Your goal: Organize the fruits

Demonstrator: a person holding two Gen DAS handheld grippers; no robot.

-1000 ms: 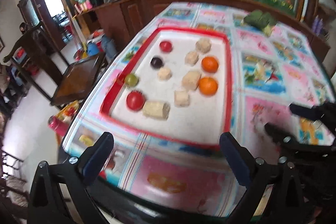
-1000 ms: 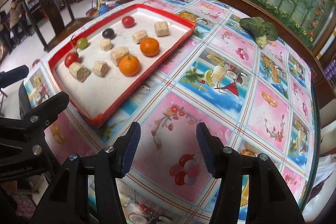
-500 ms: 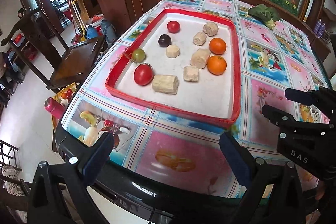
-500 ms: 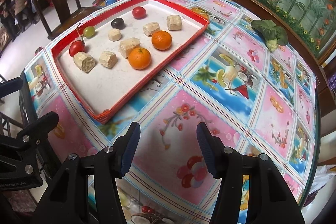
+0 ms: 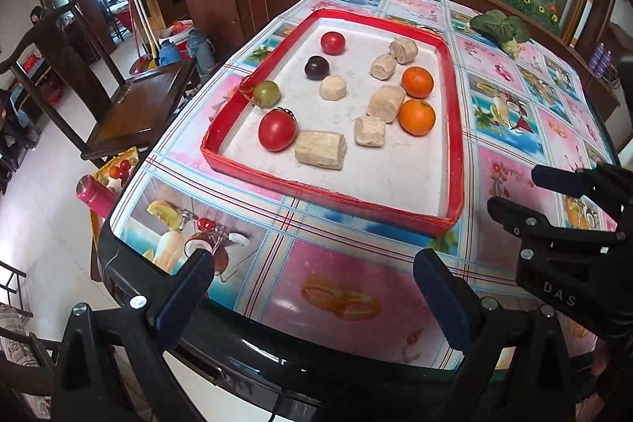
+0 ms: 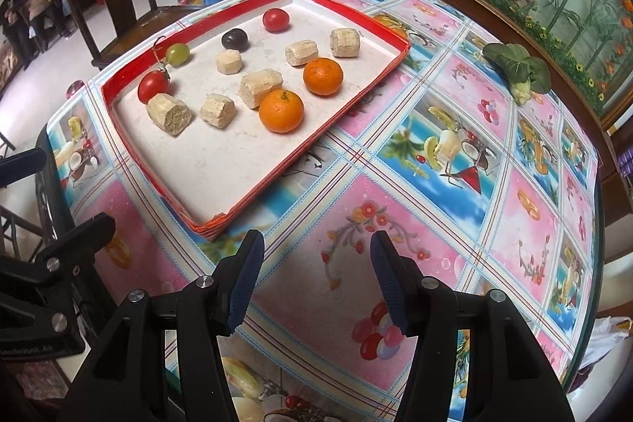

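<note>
A red-rimmed white tray (image 5: pixel 451 129) (image 6: pixel 356 101) lies on the table. In it are two oranges (image 5: pixel 416 117) (image 6: pixel 281 110), two red tomatoes (image 5: pixel 277 129) (image 6: pixel 152 86), a green grape (image 5: pixel 266 93) (image 6: pixel 177 54), a dark plum (image 5: pixel 316 67) (image 6: pixel 234 39) and several beige sugarcane-like chunks (image 5: pixel 320 149) (image 6: pixel 169 114). My left gripper (image 5: pixel 312 299) is open and empty, low over the table's near edge. My right gripper (image 6: pixel 314 279) is open and empty, above the tablecloth just short of the tray's near corner; it also shows in the left wrist view (image 5: pixel 554 200).
A leafy green vegetable (image 5: pixel 500 28) (image 6: pixel 518 68) lies on the far right of the table. A wooden chair (image 5: pixel 130 105) stands left of the table. A wooden counter and an aquarium run along the far side. The colourful tablecloth (image 6: pixel 435 153) covers the table.
Both grippers have drawn back and risen a little, so the tray sits farther off. Nothing in the tray has moved. Both stay open.
</note>
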